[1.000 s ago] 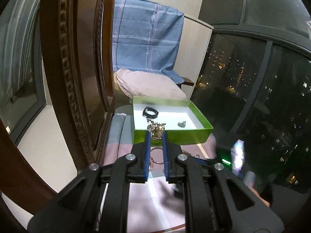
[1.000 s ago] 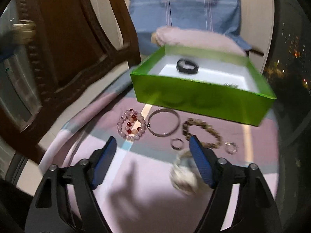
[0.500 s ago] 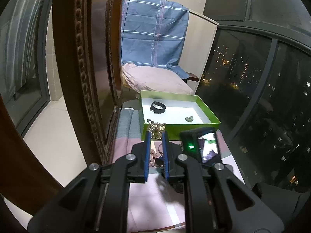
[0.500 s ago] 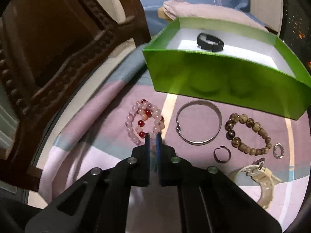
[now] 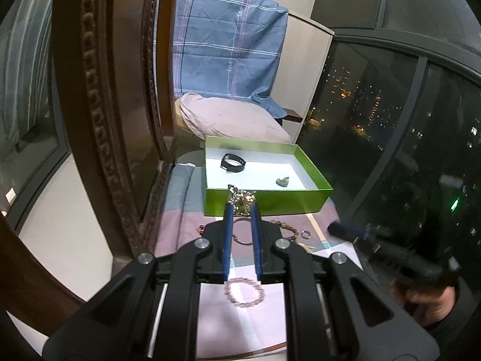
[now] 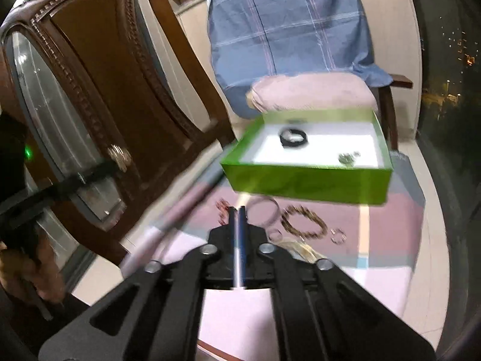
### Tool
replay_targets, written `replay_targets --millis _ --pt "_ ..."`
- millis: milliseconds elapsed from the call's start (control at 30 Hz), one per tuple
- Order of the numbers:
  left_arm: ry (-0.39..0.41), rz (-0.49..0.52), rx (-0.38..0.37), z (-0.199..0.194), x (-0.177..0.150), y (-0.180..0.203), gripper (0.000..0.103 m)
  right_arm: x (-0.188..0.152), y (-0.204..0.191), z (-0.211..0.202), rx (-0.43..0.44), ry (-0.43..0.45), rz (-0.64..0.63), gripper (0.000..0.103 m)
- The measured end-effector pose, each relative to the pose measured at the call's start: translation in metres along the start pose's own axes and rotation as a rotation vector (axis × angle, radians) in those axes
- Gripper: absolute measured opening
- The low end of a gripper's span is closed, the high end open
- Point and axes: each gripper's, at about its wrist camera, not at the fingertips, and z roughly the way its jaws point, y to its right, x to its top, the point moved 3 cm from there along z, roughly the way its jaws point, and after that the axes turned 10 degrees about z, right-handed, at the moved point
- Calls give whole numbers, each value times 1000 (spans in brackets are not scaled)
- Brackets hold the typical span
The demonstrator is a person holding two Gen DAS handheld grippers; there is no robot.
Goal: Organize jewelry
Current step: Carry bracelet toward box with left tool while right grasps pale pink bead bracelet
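1. The left gripper (image 5: 241,207) is raised above the worktop (image 5: 264,325), its jaws drawn in narrow and pinched on a gold chain bunch (image 5: 242,201) held at the tips, in front of the near wall of the green box (image 5: 264,203).
2. The green box stands at the far side of the worktop; on its white floor lie a black band (image 5: 233,162) and, apart from it to the right, a small grey-green piece (image 5: 283,181).
3. The right gripper (image 6: 237,212) has its jaws pressed together with nothing visible between them; this view is blurred by motion.
4. On the pink cloth (image 6: 387,219) in front of the box lie a silver bangle (image 6: 264,209), a brown bead bracelet (image 6: 303,222) beside it, and two small rings (image 6: 338,236), one on each side of the brown bead bracelet's near edge.
5. A pink bead bracelet (image 5: 245,293) lies on the worktop, seen under the left gripper's body in the left wrist view.
6. A carved wooden chair back (image 6: 120,69) stands to the left, and a blue checked cloth (image 5: 228,57) hangs behind a pink cushion (image 5: 231,118).
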Motion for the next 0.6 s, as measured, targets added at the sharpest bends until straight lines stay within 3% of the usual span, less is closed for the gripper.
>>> replay_targets --millis 33,67,167,300,500,533,600 --pt "3 0 -2 0 1 2 12 -8 3 4 -23 -12 -1 45" --pt "7 7 2 1 1 4 12 -17 1 9 -28 -26 -16 50" --pt "6 10 16 2 1 3 12 -47 -23 32 -16 -97 -135 58" --pt "-2 5 31 4 -3 -2 12 -82 -41 66 -114 -143 -232 58" --pt "-2 11 24 0 -4 -2 12 -89 -33 111 -181 -204 -248 35" --pt "0 12 25 -1 -4 -3 12 -88 -36 113 -170 -221 -262 12" --pt "2 11 25 -1 -3 -5 12 -89 -40 114 -155 -250 -251 8"
